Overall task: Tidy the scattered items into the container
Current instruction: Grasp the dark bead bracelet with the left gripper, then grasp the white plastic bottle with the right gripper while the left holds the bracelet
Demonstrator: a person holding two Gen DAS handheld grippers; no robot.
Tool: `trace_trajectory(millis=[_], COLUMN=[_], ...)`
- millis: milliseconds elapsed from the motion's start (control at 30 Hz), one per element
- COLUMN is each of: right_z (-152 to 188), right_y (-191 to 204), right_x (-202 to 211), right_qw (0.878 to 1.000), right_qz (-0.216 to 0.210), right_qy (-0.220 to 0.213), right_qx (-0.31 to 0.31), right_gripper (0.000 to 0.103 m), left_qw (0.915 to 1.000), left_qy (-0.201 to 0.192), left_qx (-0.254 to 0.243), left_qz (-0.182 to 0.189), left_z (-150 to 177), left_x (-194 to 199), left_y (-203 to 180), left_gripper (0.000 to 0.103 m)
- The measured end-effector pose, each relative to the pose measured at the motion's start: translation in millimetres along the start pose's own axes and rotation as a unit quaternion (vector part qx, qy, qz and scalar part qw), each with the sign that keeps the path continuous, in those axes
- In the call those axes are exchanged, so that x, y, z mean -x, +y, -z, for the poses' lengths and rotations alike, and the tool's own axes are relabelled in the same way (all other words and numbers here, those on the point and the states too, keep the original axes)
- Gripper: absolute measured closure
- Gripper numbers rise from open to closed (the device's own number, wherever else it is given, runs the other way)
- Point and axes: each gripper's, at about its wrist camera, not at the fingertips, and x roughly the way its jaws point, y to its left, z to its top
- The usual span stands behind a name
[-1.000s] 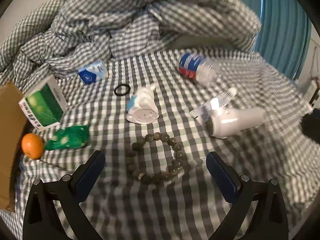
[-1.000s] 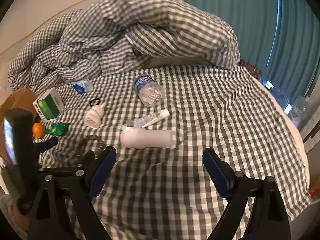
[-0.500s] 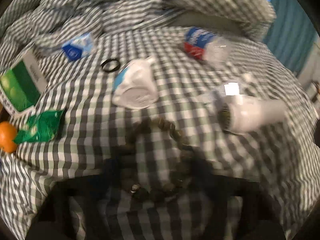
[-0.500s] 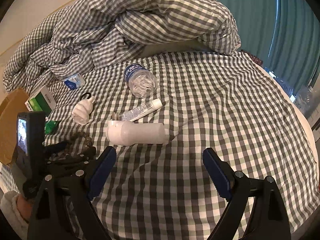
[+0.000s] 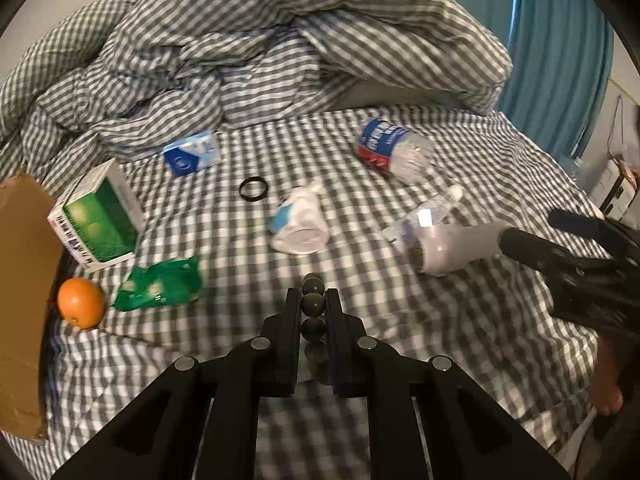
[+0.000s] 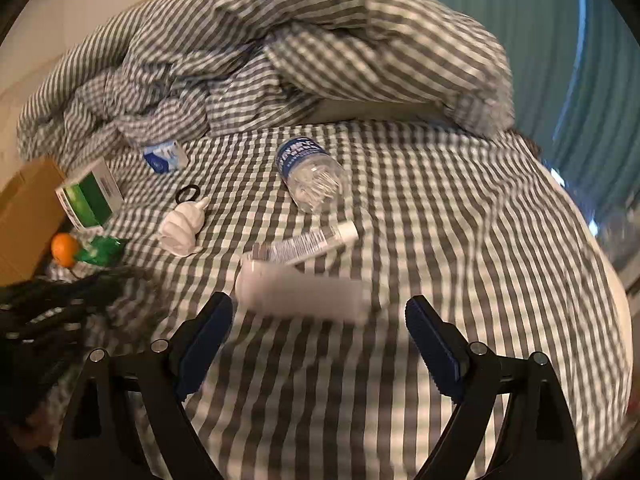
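Note:
My left gripper (image 5: 313,300) is shut on a string of dark beads (image 5: 312,305) and holds it above the checked bed. A cardboard box (image 5: 22,280) stands at the left edge. An orange (image 5: 80,307), a green packet (image 5: 160,285), a green-white carton (image 5: 100,220), a blue-white small box (image 5: 191,154), a black ring (image 5: 253,189), a crumpled white cup (image 5: 301,222), a water bottle (image 5: 394,152), a tube (image 6: 306,244) and a white cylinder (image 6: 300,294) lie scattered. My right gripper (image 6: 320,316) is open, just short of the white cylinder.
A bunched checked duvet (image 5: 260,48) fills the back of the bed. A teal curtain (image 6: 520,40) hangs at the right. The bed drops off at its right edge (image 6: 612,300). My right gripper also shows at the right of the left wrist view (image 5: 580,256).
My left gripper came down on the beads, shut on them and lifted them. My right gripper moved closer to the white cylinder, still open.

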Motion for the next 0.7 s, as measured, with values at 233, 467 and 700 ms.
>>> trace_trajectory(millis=[233, 467, 700], right_z=[-6, 8, 5], right_y=[-2, 7, 10], right_x=[-55, -64, -53], right_qw=[0.999, 0.993, 0.988], right_qz=[-0.028, -0.104, -0.148], right_qy=[0.042, 0.057, 0.050], right_qx=[0.001, -0.001, -0.015], right_gripper=[0.015, 0.015, 0.055], left_qw=[0.9997, 0.9996, 0.9996], left_qy=[0.015, 0.024, 0.026], left_qx=[0.016, 0.012, 0.007], left_qz=[-0.005, 0.009, 0.010], left_z=[3, 7, 7], left_x=[-11, -22, -20], left_y=[20, 13, 13], left_gripper=[0.092, 0.092, 0.092])
